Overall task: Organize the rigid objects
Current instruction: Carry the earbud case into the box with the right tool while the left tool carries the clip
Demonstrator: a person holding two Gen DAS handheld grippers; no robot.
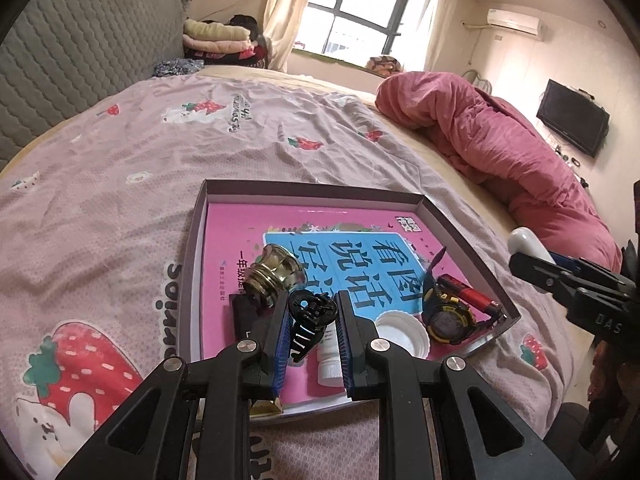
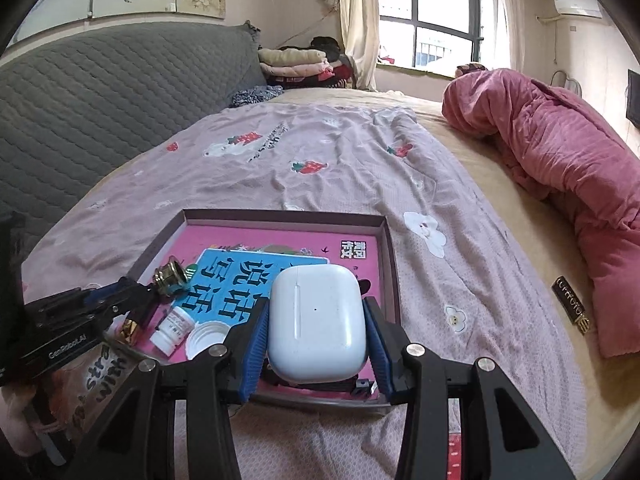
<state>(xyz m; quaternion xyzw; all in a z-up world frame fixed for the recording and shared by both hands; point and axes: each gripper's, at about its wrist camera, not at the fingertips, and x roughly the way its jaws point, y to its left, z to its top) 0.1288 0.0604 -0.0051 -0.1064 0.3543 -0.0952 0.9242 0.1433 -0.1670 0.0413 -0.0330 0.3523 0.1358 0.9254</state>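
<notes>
A shallow grey tray (image 1: 472,240) lies on the bed with a pink book as its floor. My left gripper (image 1: 313,305) is shut on a black hair claw clip (image 1: 310,320) above the tray's near end. Under it are a brass knob (image 1: 276,272), a white cap (image 1: 402,334), a yellow-black watch (image 1: 448,318), a red cylinder (image 1: 468,292) and a small white bottle (image 1: 328,366). My right gripper (image 2: 317,308) is shut on a white earbuds case (image 2: 316,320), held over the tray (image 2: 390,264). The left gripper (image 2: 128,296) shows at the left of the right wrist view.
The tray rests on a pink strawberry-print sheet (image 1: 120,168). A rolled pink quilt (image 2: 560,160) lies along the right side. The grey padded headboard (image 2: 100,100) is at the left, folded clothes (image 2: 296,64) at the far end. A small black tag (image 2: 570,306) lies by the quilt.
</notes>
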